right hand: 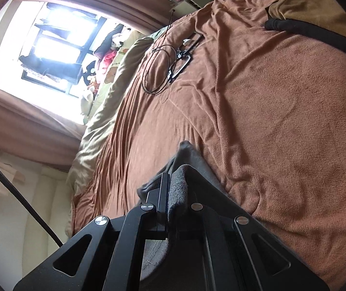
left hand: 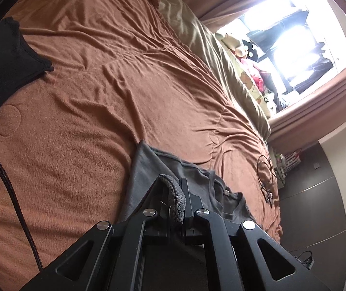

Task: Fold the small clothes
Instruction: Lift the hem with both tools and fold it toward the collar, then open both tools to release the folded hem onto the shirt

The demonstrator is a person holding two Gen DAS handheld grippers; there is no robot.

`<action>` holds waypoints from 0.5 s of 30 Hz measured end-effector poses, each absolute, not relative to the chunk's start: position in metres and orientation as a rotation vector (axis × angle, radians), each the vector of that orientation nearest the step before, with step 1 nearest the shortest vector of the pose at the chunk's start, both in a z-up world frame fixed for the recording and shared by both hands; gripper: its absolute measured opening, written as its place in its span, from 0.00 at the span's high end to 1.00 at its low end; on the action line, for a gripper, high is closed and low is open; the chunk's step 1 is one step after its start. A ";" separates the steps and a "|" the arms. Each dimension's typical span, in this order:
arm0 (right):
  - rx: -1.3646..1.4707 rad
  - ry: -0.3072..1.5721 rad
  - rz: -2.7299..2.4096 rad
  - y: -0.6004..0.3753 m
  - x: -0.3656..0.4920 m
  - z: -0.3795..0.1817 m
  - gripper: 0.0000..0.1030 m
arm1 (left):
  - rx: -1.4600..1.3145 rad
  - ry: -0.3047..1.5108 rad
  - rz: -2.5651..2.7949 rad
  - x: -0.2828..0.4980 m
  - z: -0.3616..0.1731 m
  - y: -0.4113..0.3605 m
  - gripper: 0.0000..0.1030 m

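A small grey garment (left hand: 148,169) lies on the brown blanket (left hand: 100,84) of a bed. In the left wrist view my left gripper (left hand: 174,189) is shut on a thick fold of its edge, and the rest of the cloth spreads out past the fingers, with a neckline (left hand: 231,203) to the right. In the right wrist view my right gripper (right hand: 176,181) is shut on another part of the grey garment (right hand: 187,152), which bunches up between and beyond the jaws. Grey cloth also hangs beneath the gripper.
A black garment (left hand: 5,55) lies at the blanket's left edge. Glasses and a coiled black cable (right hand: 168,68) lie on the blanket farther off. A beige duvet (left hand: 204,43) and soft toys (right hand: 105,63) line the window side. Dark floor (left hand: 313,206) lies beyond the bed's edge.
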State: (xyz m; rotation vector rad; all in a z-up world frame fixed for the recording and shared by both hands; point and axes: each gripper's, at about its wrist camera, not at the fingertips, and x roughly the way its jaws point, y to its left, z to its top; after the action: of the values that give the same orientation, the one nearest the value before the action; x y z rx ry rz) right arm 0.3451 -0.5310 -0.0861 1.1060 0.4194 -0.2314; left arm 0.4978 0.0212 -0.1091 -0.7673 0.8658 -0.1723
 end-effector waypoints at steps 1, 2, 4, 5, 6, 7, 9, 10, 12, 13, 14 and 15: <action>1.109 0.427 -0.239 -0.532 0.350 -0.085 1.00 | -0.764 0.872 -0.161 0.503 -0.112 0.020 0.95; 1.116 0.435 -0.245 -0.532 0.355 -0.085 1.00 | -0.760 0.876 -0.153 0.508 -0.113 0.019 0.95; 1.127 0.449 -0.256 -0.531 0.365 -0.083 1.00 | -0.757 0.884 -0.136 0.519 -0.117 0.019 0.95; 1.129 0.456 -0.264 -0.530 0.369 -0.082 1.00 | -0.756 0.888 -0.130 0.523 -0.118 0.018 0.95; 1.129 0.461 -0.267 -0.531 0.374 -0.082 1.00 | -0.751 0.893 -0.123 0.529 -0.120 0.018 0.95; 1.131 0.466 -0.272 -0.531 0.379 -0.082 1.00 | -0.741 0.897 -0.114 0.534 -0.122 0.016 0.95; 1.128 0.474 -0.282 -0.533 0.386 -0.085 1.00 | -0.717 0.904 -0.101 0.544 -0.127 0.014 0.95; 1.128 0.478 -0.283 -0.533 0.390 -0.087 1.00 | -0.704 0.909 -0.097 0.548 -0.131 0.013 0.95; 1.127 0.482 -0.276 -0.534 0.395 -0.094 1.00 | -0.666 0.927 -0.088 0.557 -0.141 0.008 0.95; 1.133 0.492 -0.274 -0.535 0.397 -0.098 1.00 | -0.643 0.941 -0.080 0.562 -0.148 0.005 0.95; 1.136 0.505 -0.268 -0.536 0.400 -0.101 1.00 | -0.631 0.955 -0.069 0.565 -0.154 0.003 0.95; 1.131 0.519 -0.265 -0.537 0.402 -0.102 1.00 | -0.627 0.969 -0.058 0.568 -0.161 0.003 0.95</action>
State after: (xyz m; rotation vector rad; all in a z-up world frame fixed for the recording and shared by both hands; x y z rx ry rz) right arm 0.4022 -0.5368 -0.1016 1.1313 0.5192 -0.2645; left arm 0.5676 0.0027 -0.1607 -0.6270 0.9689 -0.0580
